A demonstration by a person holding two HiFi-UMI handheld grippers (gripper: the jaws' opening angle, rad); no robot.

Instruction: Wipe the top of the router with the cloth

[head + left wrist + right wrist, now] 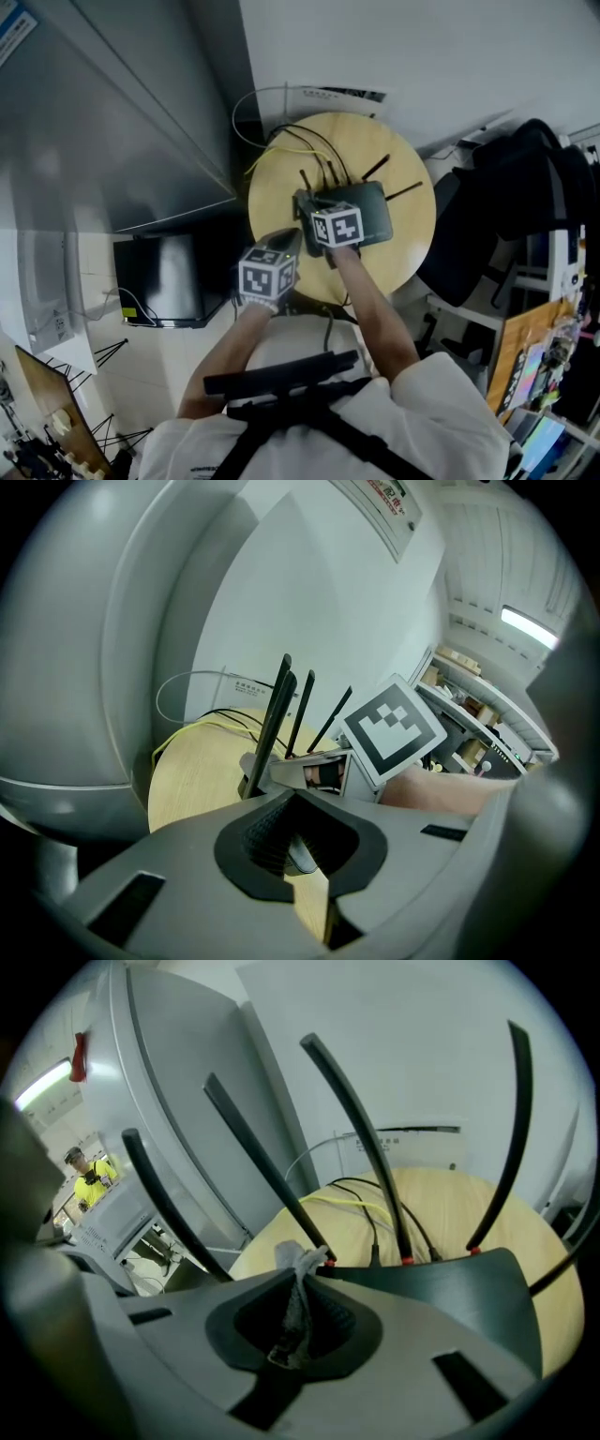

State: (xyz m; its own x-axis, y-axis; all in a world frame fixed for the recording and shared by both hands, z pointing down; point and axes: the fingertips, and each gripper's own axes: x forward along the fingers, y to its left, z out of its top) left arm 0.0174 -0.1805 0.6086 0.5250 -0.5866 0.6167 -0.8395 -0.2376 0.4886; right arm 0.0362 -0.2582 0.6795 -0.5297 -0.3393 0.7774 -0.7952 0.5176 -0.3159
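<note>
The round wooden desk (417,253) carries everything, and the dark router (377,214) sits near its middle with its flat top facing up, which leaves that surface open to a wipe from above. Its antennas (361,1129) stand along the far edge with black and yellow cables (349,1202) trailing off behind, so the near side is probably the easier way in.

The right gripper (298,1324) is over the near part of the router, low against the top, placed where a stroke could run across it. Its jaws are pressed together on the cloth (300,1274), a pale rag pinched in a narrow bunch, with a tuft poking out ahead of the tips (how much hangs beneath cannot be seen).

The left gripper (300,857) hangs just off the router's near left side, above the desk's edge. Its jaws show only a narrow slit, bare wood visible through it, and they hold nothing. It seems parked there to keep out of the wiping path, or ready to steady the router if it slides.
</note>
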